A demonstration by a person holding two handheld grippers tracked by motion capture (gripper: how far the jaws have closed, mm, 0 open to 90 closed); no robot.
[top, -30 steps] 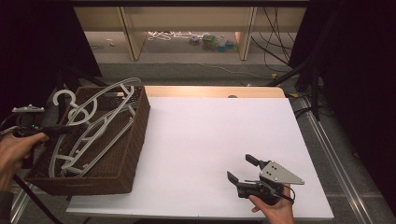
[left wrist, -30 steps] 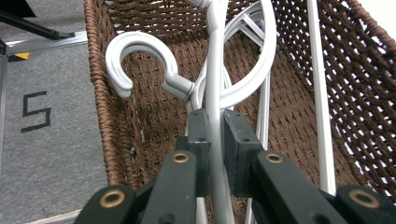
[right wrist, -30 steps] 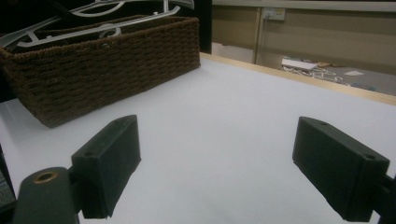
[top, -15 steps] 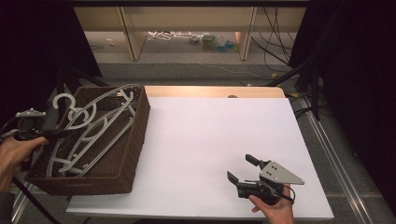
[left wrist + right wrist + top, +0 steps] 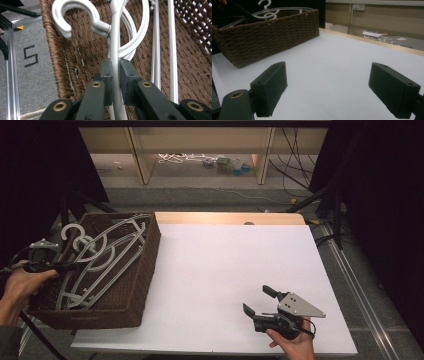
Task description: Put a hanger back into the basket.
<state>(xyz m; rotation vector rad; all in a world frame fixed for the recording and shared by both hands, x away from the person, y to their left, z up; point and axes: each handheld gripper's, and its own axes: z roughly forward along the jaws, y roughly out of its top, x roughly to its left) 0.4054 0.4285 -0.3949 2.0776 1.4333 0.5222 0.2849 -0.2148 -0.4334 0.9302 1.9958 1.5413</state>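
Note:
A brown wicker basket [image 5: 145,270] stands at the left of the white table and holds several white plastic hangers [image 5: 107,257]. My left gripper [image 5: 67,266] is at the basket's left rim, shut on the thin bar of one white hanger [image 5: 115,62], whose hook [image 5: 72,15] curls above the jaws. My right gripper [image 5: 257,301] rests low over the table near its front right edge, open with nothing between its pads [image 5: 270,86]. In the right gripper view the basket [image 5: 267,35] stands at the far left with hanger hooks [image 5: 265,10] above its rim.
The white tabletop [image 5: 235,265] lies bare between the basket and my right gripper. A wooden strip [image 5: 225,217] runs along the table's far edge. Beyond it are shelf legs and loose cables on the floor [image 5: 200,160]. Dark stands flank both sides.
The hangers have sunk lower into the basket as my left gripper moved down and slightly left with the hanger in it. The right gripper has stayed still.

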